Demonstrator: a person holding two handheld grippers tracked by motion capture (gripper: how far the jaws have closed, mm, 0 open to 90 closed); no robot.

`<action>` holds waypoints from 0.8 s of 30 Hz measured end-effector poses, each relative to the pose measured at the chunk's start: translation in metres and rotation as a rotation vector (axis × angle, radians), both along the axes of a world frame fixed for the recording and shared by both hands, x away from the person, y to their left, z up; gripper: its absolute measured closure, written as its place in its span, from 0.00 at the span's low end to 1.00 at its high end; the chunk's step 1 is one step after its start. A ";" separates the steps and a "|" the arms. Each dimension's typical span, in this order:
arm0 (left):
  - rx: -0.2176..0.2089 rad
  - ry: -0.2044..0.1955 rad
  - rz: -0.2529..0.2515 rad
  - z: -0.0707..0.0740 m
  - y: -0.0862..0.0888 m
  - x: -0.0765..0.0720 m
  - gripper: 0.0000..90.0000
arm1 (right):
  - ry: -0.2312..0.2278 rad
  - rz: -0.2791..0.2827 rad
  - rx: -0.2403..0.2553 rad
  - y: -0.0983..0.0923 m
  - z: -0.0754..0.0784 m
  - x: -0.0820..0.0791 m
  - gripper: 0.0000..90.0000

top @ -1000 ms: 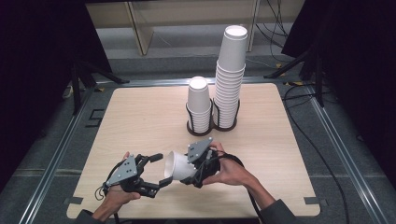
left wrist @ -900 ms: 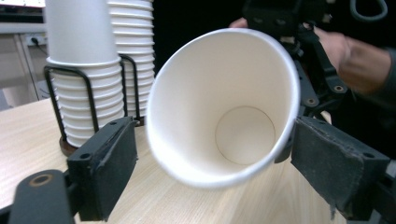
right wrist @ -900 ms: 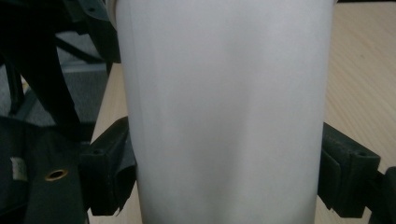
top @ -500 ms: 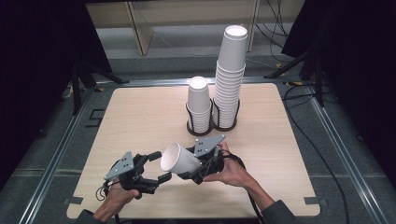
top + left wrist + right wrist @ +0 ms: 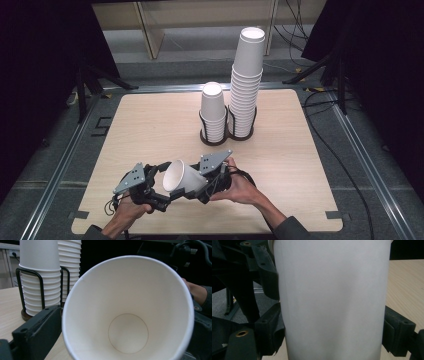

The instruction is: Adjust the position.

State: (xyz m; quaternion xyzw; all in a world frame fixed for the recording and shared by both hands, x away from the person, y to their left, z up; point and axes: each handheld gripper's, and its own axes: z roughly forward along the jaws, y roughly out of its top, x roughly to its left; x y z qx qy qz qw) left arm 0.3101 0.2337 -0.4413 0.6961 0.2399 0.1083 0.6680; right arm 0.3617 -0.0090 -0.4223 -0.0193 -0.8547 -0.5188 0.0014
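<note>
Right gripper [image 5: 202, 186] jaws clamped on the sides of a white paper cup [image 5: 183, 177], held on its side above the counter's [image 5: 150, 125] near edge, mouth toward the left gripper [image 5: 162, 187]. Left jaws have just been opening, now wide, flanking the rim without pressing. Two cup stacks [image 5: 214, 112] in wire holders stand farther back.

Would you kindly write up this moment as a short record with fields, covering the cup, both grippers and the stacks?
held item: white paper cup, lying on its side, mouth toward the left gripper
right gripper: jaws closed on the cup's wall, one on each side in the right gripper view
left gripper: jaws have just been opening; they stand wide beside the cup's rim, not pressing it
short stack of white paper cups: upright in a black wire holder
tall stack of white paper cups: upright in the neighbouring holder
surface: light wooden table
</note>
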 end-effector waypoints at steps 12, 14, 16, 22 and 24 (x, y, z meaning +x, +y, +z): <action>0.043 -0.004 -0.017 0.002 -0.001 0.000 0.07 | -0.002 0.008 -0.037 0.009 -0.007 -0.004 0.20; 0.082 -0.010 -0.007 0.002 -0.003 -0.001 0.07 | -0.009 -0.009 -0.072 0.010 -0.007 -0.005 0.19; 0.110 -0.022 -0.011 0.003 -0.004 -0.002 0.07 | -0.032 -0.019 -0.109 0.010 -0.006 -0.007 0.19; 0.139 -0.034 -0.014 0.000 -0.007 -0.001 0.08 | -0.116 -0.036 -0.228 0.014 -0.002 -0.013 0.19; 0.192 -0.030 -0.012 0.002 -0.006 -0.002 0.08 | -0.116 -0.033 -0.240 0.015 -0.002 -0.014 0.19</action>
